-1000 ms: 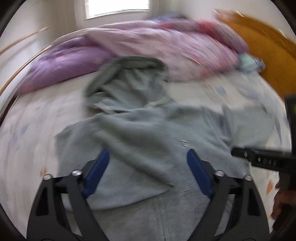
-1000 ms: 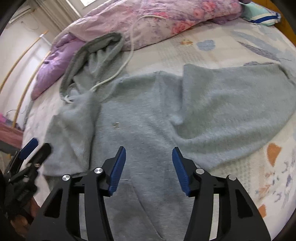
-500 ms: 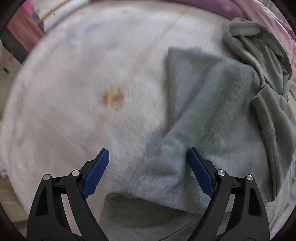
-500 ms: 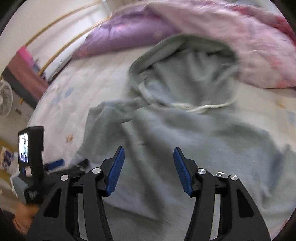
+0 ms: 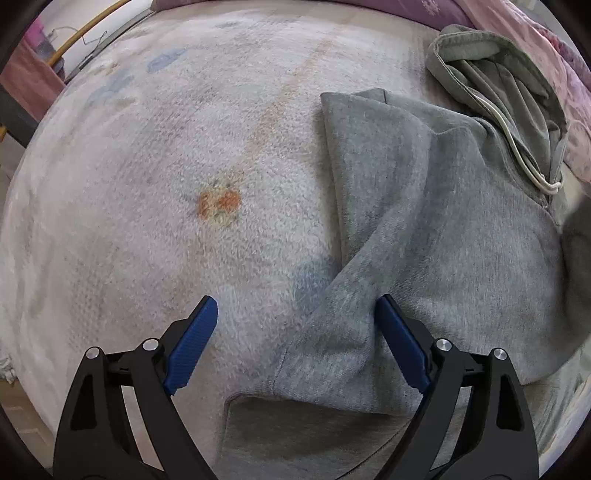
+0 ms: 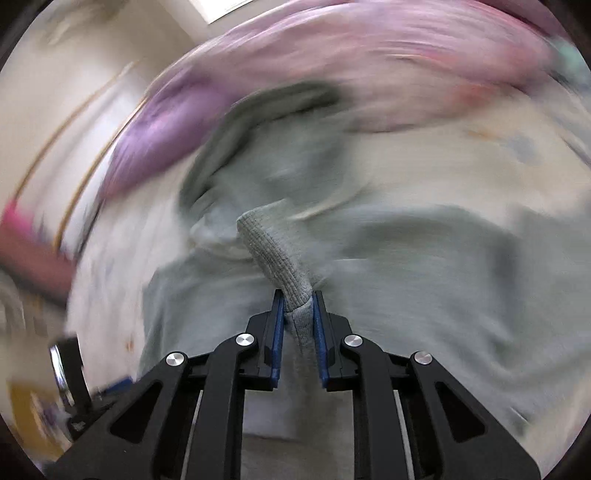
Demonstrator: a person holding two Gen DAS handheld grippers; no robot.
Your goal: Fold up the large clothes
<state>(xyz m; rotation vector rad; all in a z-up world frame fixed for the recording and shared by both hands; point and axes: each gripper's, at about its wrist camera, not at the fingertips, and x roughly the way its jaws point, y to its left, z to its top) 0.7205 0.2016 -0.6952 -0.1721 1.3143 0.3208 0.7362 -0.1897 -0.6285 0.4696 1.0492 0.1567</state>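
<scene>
A grey hoodie [image 5: 436, 229] lies on the pale bed sheet [image 5: 177, 155], its hood [image 5: 498, 81] with a white drawstring at the upper right, one sleeve folded across the body. My left gripper [image 5: 295, 314] is open just above the folded sleeve's lower end near the hem. In the blurred right wrist view, my right gripper [image 6: 298, 299] is shut on a ribbed cuff [image 6: 273, 251] of the hoodie [image 6: 424, 266], which sticks up between the blue pads.
A purple and pink quilt [image 6: 332, 55] is bunched along the far side of the bed, beyond the hood. The bed's left edge and a bamboo pole [image 5: 85, 33] show at the upper left. An orange print [image 5: 218, 203] marks the sheet.
My right gripper has shut on the hoodie's cuff and is moving fast; it was open before. My left gripper has settled slightly closer over the folded sleeve, still open.
</scene>
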